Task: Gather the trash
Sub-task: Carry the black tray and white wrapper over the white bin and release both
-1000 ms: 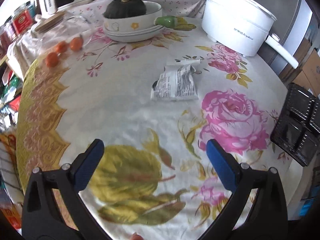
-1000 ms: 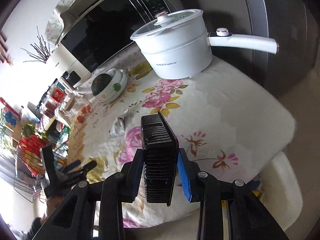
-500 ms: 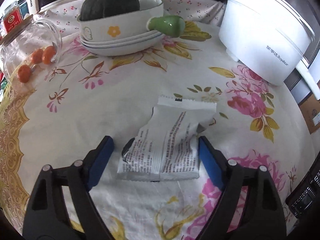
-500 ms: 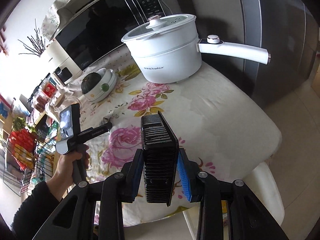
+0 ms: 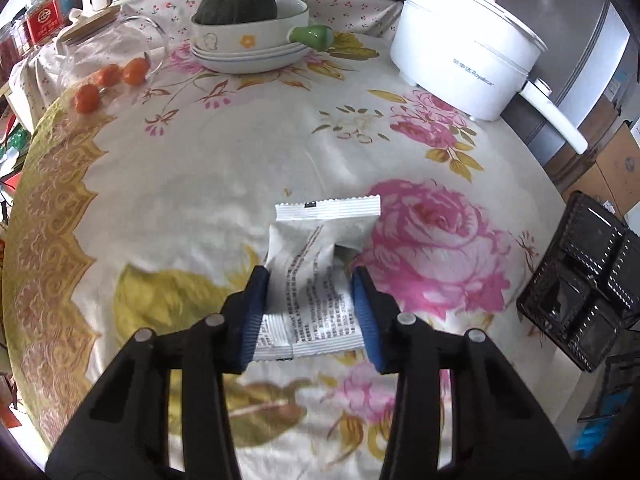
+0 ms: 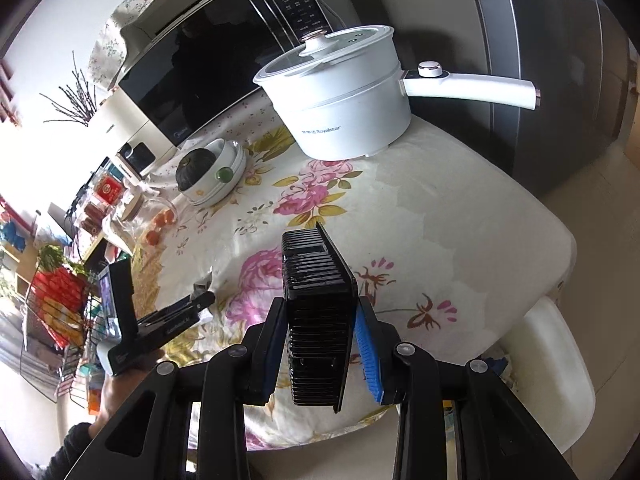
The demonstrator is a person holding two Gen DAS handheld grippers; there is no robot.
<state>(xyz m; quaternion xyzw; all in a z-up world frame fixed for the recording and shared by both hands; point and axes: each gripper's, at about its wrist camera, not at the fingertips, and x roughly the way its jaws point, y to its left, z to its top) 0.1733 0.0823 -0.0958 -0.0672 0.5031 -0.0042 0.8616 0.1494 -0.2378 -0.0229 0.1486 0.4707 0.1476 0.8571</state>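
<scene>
- The desk (image 5: 168,184) is covered by a cream cloth printed with pink roses and yellow leaves.
- A microwave (image 6: 208,68) with a dark door stands at the far edge of the desk.
- A white electric pot (image 5: 464,60) with a long handle sits at the far right of the desk, near the microwave.
- A dark green squash (image 5: 238,4) lies in a white bowl (image 5: 256,36) that rests on stacked plates, at the far middle of the desk.
- A glass jar (image 5: 112,40) lies on its side at the far left, with small orange fruits (image 5: 110,76) in and beside its mouth.
- The black basket (image 6: 316,312) is gripped by the right tool (image 6: 318,346), clenched on its ribbed side; in the left wrist view it shows off the desk's right edge (image 5: 588,292).
- The left tool (image 5: 310,312) is closing, its blue pads touching both side edges of the wrapper, which lies between them.
- The white wrapper (image 5: 320,264), crumpled and printed with small text, is over the middle of the cloth, just beside a large pink rose.
</scene>
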